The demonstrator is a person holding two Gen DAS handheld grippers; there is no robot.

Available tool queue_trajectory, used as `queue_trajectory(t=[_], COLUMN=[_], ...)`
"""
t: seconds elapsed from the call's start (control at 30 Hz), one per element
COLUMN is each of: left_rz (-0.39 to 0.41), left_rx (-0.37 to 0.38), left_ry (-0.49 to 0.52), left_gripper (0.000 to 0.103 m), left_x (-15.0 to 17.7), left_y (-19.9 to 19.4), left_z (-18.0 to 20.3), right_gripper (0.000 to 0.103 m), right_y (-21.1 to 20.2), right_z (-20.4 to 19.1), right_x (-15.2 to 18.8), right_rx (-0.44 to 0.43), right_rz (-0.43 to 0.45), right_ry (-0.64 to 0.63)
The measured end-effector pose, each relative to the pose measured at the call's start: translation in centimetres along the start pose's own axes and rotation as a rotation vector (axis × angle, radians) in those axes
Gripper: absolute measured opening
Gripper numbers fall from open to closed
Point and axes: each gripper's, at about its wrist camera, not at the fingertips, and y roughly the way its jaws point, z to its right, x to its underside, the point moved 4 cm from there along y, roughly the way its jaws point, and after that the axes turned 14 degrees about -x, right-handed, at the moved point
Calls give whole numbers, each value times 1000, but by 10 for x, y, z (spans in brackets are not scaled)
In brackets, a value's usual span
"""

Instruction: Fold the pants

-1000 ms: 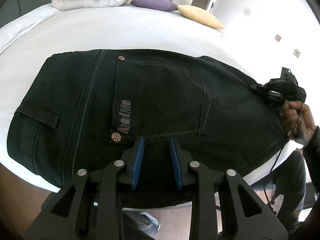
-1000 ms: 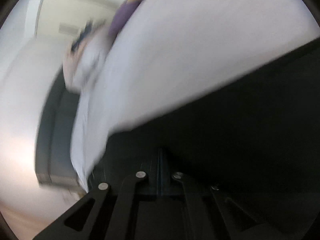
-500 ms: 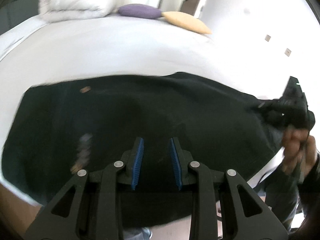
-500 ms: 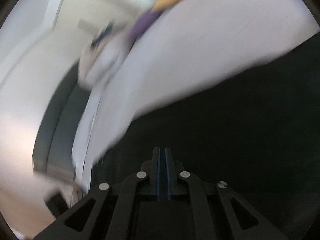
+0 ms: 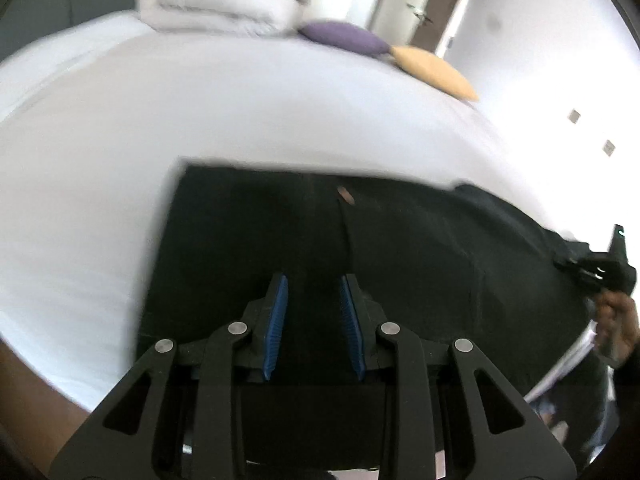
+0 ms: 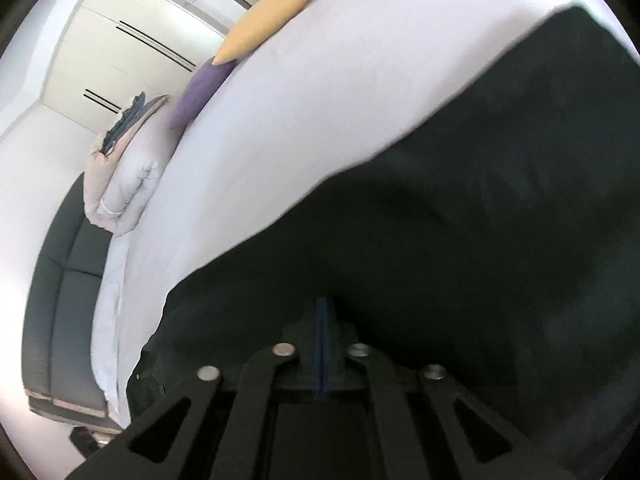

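Pants [image 5: 400, 264], black denim, lie spread on the white bed [image 5: 200, 120] directly ahead of the left gripper [image 5: 314, 308], whose blue-padded fingers stand apart just above the cloth, holding nothing. Off to its right, the right gripper [image 5: 596, 266] sits at the fabric's edge; its own camera shows its fingers pressed together with the dark cloth bunched right at the tips. Purple and yellow pillows [image 5: 344, 36] sit far ahead.

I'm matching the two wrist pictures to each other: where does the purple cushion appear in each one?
Left wrist: purple cushion at top, right of centre, on the bed's far edge.
Right wrist: purple cushion upper left, tilted along the bed's edge.
Shared landmark: the yellow cushion touches it in both.
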Motion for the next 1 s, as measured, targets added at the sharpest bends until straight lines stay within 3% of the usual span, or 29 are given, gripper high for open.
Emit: queue_trajectory(t=[0.1, 0.23, 0.33, 0.4, 0.47, 0.53, 0.6, 0.73, 0.87, 0.93, 0.97, 1.0], left_rz=[21, 7, -29, -81, -116, -113, -109, -107, -102, -89, -79, -72], left_rx=[65, 82, 52, 5, 33, 81, 99, 105, 82, 32, -8, -1], left_ry=[39, 117, 166, 191, 167, 133, 133, 139, 131, 150, 165, 161], left_gripper=[27, 27, 27, 27, 27, 27, 27, 27, 27, 27, 27, 27], left_x=[-23, -42, -48, -53, -49, -50, -52, -63, -66, -64, -64, -64], left_y=[-10, 6, 32, 61, 81, 89, 89, 97, 105, 97, 91, 82], left_z=[17, 53, 78, 80, 79, 73, 71, 82, 83, 86, 90, 96], right_gripper=[10, 14, 14, 14, 10, 0, 0, 0, 0, 6, 15, 23], right_y=[25, 84, 135, 162, 182, 199, 213, 224, 184, 157, 148, 137], right_z=[-52, -121, -166, -167, -156, -141, -141, -145, -125, -121, -128, -129], right_x=[19, 64, 98, 101, 101, 94, 77, 63, 43, 38, 43, 53], right_rx=[-118, -289, -320, -297, -252, -267, -295, -273, -249, -225, -269, -310], right_rz=[-97, -326, -461, -504, -504, -476, -432, -373, -270, -218, -217, -236], right_ry=[-76, -193, -234, -243, -205, -145, -110, -135, -103, -79, -74, -76])
